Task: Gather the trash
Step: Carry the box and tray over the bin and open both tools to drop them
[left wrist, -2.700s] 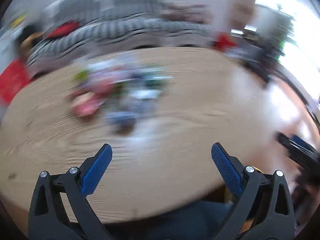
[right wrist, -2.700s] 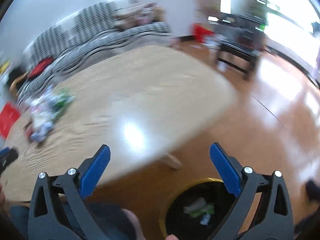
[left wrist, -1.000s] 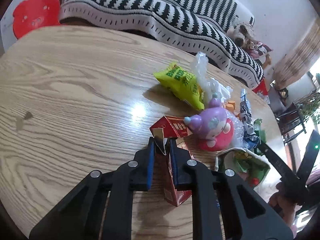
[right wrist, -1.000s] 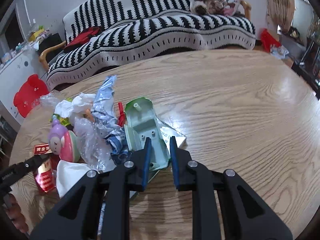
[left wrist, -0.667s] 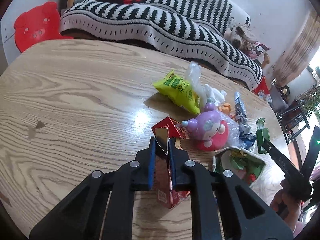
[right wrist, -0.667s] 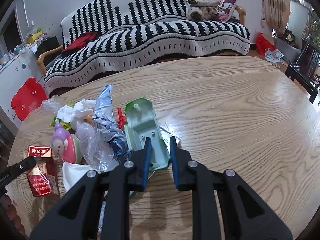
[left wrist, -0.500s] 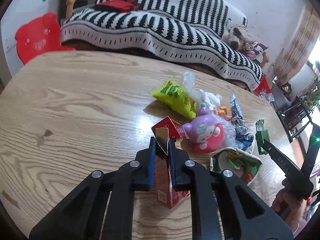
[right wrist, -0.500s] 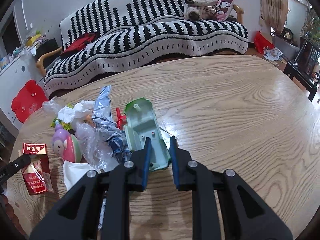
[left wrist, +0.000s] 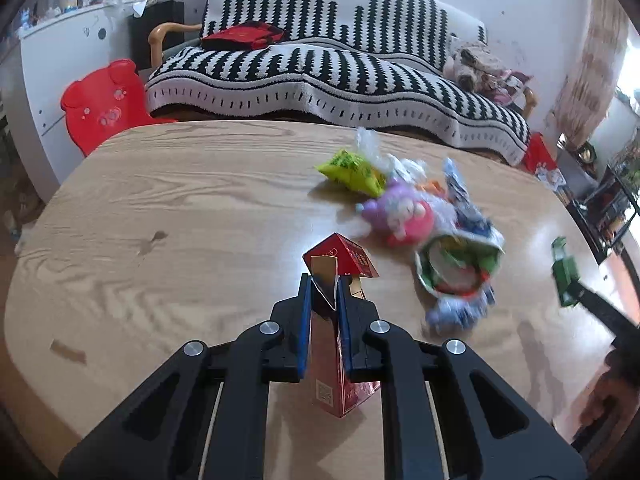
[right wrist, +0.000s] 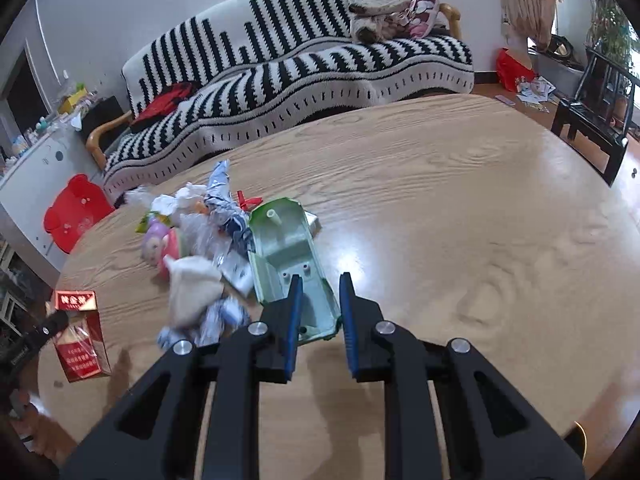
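Red carton [left wrist: 334,344] fills left view; right shows green tray [right wrist: 291,264].

Your left gripper [left wrist: 324,292] is clamping its blue pads on something, raised above the surface; your right gripper [right wrist: 319,300] is likewise pinching something, jaws nearly closed.

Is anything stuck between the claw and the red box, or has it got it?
Nothing is in between. The left gripper is already shut on the red box, with one blue pad pressed to each side. The other trash lies off to its right, clear of the box. No bin shows in these views.
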`<action>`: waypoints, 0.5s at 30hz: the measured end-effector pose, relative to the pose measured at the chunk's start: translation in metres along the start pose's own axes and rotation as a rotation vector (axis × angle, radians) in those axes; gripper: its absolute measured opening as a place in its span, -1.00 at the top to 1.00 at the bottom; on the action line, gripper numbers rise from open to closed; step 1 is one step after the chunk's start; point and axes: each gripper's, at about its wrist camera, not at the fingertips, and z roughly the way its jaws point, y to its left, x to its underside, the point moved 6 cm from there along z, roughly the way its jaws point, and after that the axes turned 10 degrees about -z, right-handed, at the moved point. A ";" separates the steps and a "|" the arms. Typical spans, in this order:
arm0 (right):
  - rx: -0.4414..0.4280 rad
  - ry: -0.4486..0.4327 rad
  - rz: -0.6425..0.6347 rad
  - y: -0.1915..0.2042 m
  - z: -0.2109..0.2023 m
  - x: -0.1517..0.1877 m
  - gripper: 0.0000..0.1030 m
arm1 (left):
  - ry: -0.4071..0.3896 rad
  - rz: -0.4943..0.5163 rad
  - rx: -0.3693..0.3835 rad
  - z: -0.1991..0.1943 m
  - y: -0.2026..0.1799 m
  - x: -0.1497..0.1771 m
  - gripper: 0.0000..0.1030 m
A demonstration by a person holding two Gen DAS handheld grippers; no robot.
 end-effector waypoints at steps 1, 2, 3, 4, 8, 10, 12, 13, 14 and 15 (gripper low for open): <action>-0.003 -0.011 0.005 -0.004 -0.014 0.003 0.63 | -0.011 0.013 0.004 -0.012 -0.004 0.005 0.78; 0.000 -0.026 0.007 -0.010 -0.031 0.006 0.63 | -0.018 0.022 0.013 -0.020 -0.008 0.007 0.78; 0.007 -0.039 0.006 -0.014 -0.046 0.008 0.63 | -0.029 0.040 0.034 -0.035 -0.018 0.012 0.78; 0.014 -0.053 0.005 -0.019 -0.061 0.011 0.63 | -0.040 0.060 0.052 -0.048 -0.029 0.016 0.78; 0.044 -0.096 0.010 -0.044 -0.122 0.031 0.63 | -0.067 0.176 0.141 -0.092 -0.092 0.040 0.78; 0.063 -0.106 0.005 -0.057 -0.143 0.040 0.63 | -0.061 0.236 0.189 -0.105 -0.124 0.058 0.77; 0.105 -0.112 -0.011 -0.078 -0.168 0.052 0.63 | -0.038 0.318 0.247 -0.117 -0.162 0.087 0.77; 0.116 -0.113 -0.011 -0.086 -0.175 0.056 0.63 | -0.028 0.345 0.260 -0.119 -0.173 0.098 0.77; 0.131 -0.112 -0.013 -0.098 -0.186 0.065 0.63 | -0.014 0.374 0.279 -0.121 -0.186 0.111 0.77; 0.145 -0.108 -0.016 -0.108 -0.195 0.073 0.63 | 0.015 0.407 0.306 -0.122 -0.201 0.129 0.77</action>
